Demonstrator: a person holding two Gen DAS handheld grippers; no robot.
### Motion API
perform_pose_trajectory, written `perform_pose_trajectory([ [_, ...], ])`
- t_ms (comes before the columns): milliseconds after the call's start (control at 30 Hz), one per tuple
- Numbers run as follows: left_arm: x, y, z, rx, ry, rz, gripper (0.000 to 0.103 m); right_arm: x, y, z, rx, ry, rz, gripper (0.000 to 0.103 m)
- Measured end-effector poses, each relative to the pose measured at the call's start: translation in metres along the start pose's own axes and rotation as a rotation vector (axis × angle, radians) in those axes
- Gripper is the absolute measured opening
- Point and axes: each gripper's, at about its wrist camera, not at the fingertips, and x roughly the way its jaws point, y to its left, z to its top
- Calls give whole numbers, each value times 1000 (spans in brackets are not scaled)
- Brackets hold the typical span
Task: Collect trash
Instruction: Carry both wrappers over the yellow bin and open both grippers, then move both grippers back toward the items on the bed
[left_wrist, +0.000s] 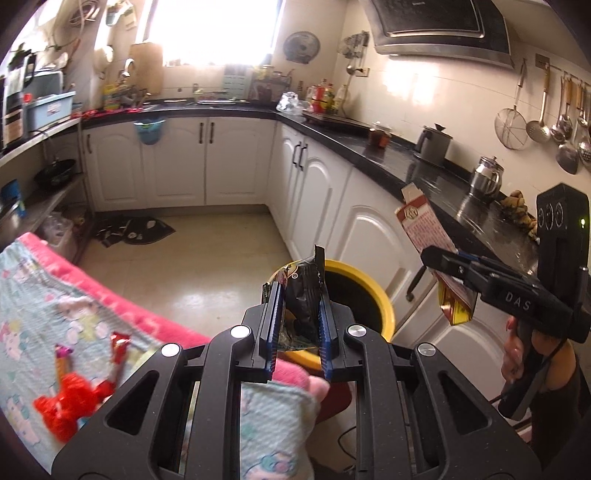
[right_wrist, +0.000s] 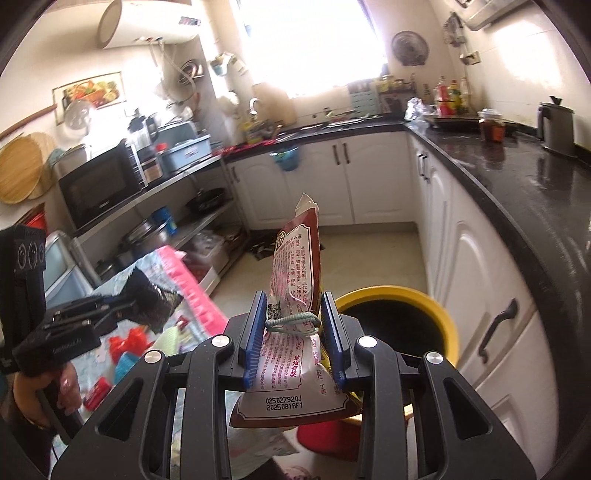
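You're clamping black wrapper (left_wrist: 304, 295) in left gripper (left_wrist: 297, 325), red packet (right_wrist: 295, 295) in right gripper (right_wrist: 295, 332), both poised near yellow bin (right_wrist: 399, 325) for dropping.

The left gripper (left_wrist: 297, 314) pinches a black snack wrapper (left_wrist: 303, 299) between its jaws. Just beyond the jaws stands a yellow bin (left_wrist: 364, 284). To their right, the right gripper (left_wrist: 436, 258) clamps a red packet (left_wrist: 428, 229).
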Motion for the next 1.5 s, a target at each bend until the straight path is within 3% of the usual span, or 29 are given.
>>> perform_pose_trajectory([
  [400, 71, -25, 5, 11, 65, -74, 12, 27, -43, 6, 47, 11, -91, 29],
  [733, 130, -25, -9, -21, 149, -128, 12, 72, -73, -12, 97, 100, -136, 29],
  [1200, 183, -20, -27, -49, 237, -160, 14, 126, -108, -41, 145, 222, -176, 29],
  [1300, 191, -17, -30, -61, 254, -150, 17, 134, -113, -46, 159, 241, -180, 30],
  [1400, 193, -12, -31, -81, 258, -133, 29, 136, -118, -49, 176, 250, -186, 32],
  [1500, 191, -10, -33, -89, 259, -118, 39, 135, -121, -52, 181, 248, -195, 42],
])
